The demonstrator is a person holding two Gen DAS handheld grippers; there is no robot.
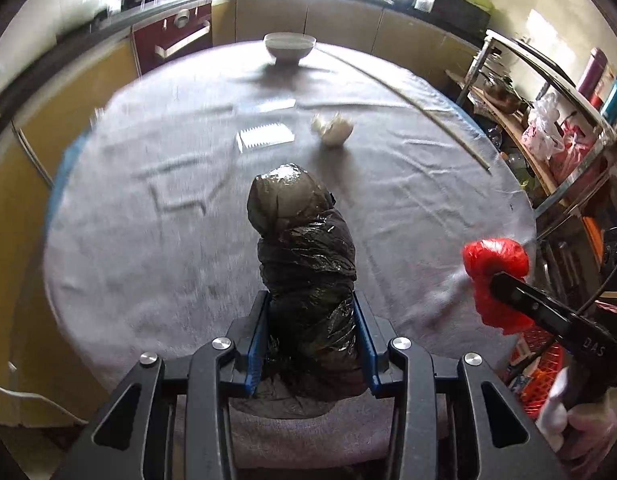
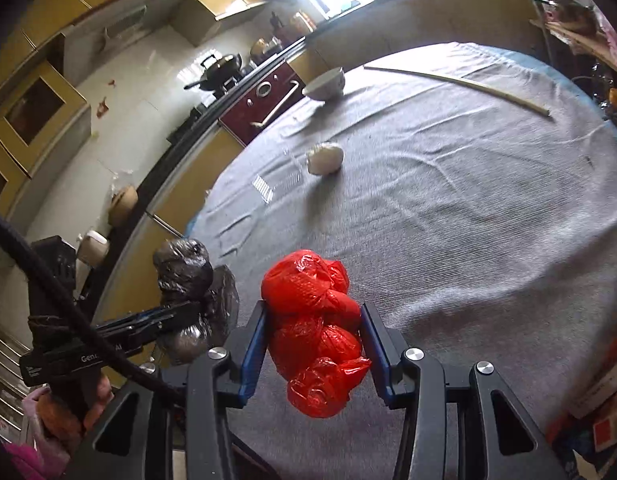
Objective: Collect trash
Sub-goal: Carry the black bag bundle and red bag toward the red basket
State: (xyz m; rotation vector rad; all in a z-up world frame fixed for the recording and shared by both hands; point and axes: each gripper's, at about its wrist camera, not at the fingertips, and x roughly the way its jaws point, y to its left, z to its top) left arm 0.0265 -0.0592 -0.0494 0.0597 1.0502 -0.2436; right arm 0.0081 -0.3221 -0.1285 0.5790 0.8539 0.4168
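Note:
My left gripper (image 1: 311, 312) is shut on a crumpled black plastic bag (image 1: 304, 248), held just above the grey tablecloth (image 1: 148, 216). The right gripper (image 2: 313, 320) is shut on a knotted red plastic bag (image 2: 312, 320), also lifted off the cloth. In the left wrist view the red bag (image 1: 494, 268) shows at the right, pinched by the other gripper. In the right wrist view the black bag (image 2: 188, 272) shows at the left. A crumpled white paper ball (image 1: 332, 128) (image 2: 324, 158) lies mid-table beside clear plastic wrappers (image 1: 264, 138) (image 2: 264, 188).
A white bowl (image 1: 289, 46) (image 2: 325, 82) stands at the table's far edge. A long thin stick (image 1: 408, 100) (image 2: 460, 84) lies across the far right. A metal rack (image 1: 548, 120) with bags is at the right, kitchen counters (image 1: 180, 36) behind, a red basket (image 1: 540, 364) below right.

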